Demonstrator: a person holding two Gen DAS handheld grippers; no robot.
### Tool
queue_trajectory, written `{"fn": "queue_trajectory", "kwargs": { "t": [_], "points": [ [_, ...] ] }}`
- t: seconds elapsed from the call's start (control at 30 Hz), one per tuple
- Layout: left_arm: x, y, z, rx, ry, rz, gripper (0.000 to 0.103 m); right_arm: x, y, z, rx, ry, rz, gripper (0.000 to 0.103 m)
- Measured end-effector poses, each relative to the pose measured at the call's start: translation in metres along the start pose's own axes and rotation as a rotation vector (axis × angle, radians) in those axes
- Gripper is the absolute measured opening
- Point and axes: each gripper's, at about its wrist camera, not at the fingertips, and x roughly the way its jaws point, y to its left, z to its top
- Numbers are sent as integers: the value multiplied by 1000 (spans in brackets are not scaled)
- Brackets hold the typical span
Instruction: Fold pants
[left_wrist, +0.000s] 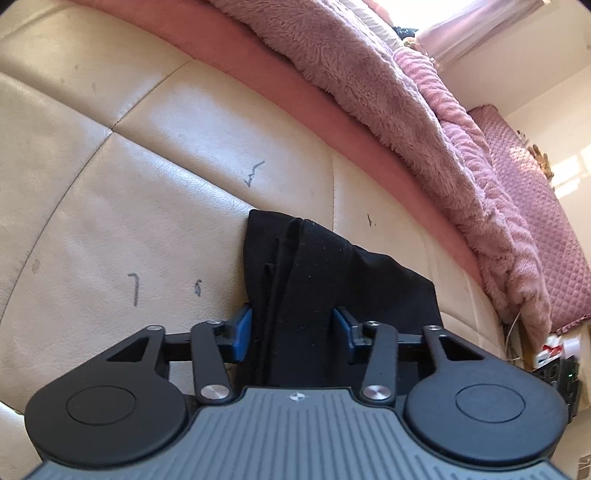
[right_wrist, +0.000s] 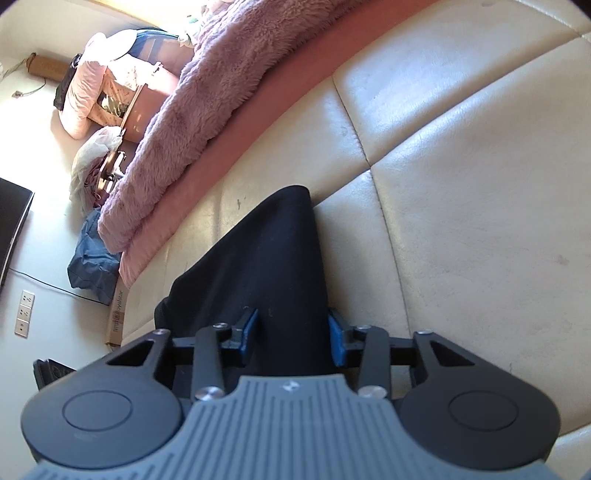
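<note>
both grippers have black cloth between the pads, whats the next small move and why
Probably close both grippers fully on the pants and lift a little. The left gripper and right gripper each straddle a bunched end, but whether the pads pinch yet is unclear. The pants lie on the cream cushion, so a firm grip comes before carrying one end over.
</note>
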Motion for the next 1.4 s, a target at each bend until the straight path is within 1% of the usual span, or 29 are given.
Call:
{"fn": "queue_trajectory", "kwargs": {
  "t": [0.1, 0.2, 0.27, 0.3, 0.33, 0.4, 0.5, 0.6, 0.8, 1.0, 1.07, 1.1, 1.13, 1.2, 1.3, 1.33, 1.4],
  "points": [
    [0, 5, 0, -42, 2, -21, 42, 0, -6, 1, 31, 5, 16, 23],
    [-1, 5, -1, -71, 12, -29, 40, -2, -10, 1, 66, 6, 27, 18],
    [-2, 2, -2, -64, 34, -33, 40, -5, -8, -1, 58, 4, 14, 18],
    [-3, 2, -3, -58, 45, -36, 43, -8, -7, -1, 54, 1, 5, 17],
    [-5, 2, -4, -60, 58, -39, 53, -11, -8, -2, 54, -2, 0, 17],
    [-8, 8, -7, -81, 86, -62, 54, -19, -15, -5, 71, 1, 1, 16],
    [-11, 23, -10, -145, 133, -125, 55, -25, -23, -9, 94, 1, 6, 16],
    [-10, 39, -11, -228, 151, -183, 55, -25, -24, -10, 92, -2, 0, 16],
    [7, 39, -5, -267, 171, -217, 56, -28, -25, -13, 94, -1, -5, 17],
    [22, 36, 7, -279, 183, -243, 55, -25, -20, -12, 95, 3, -15, 17],
    [20, 37, 5, -260, 181, -241, 53, -24, -20, -11, 96, 7, -16, 17],
    [19, 36, 4, -247, 181, -241, 49, -24, -20, -11, 99, 8, -13, 17],
    [17, 37, 1, -240, 173, -247, 48, -23, -21, -10, 105, 8, -9, 17],
    [14, 39, -4, -255, 170, -256, 47, -23, -23, -11, 119, 8, 0, 17],
    [10, 37, -7, -252, 165, -242, 46, -23, -24, -12, 124, 13, 9, 17],
    [9, 36, -8, -254, 159, -231, 39, -23, -24, -12, 127, 15, 9, 17],
    [7, 32, -7, -270, 148, -214, 37, -22, -24, -12, 139, 15, 9, 17]
  ]
}}
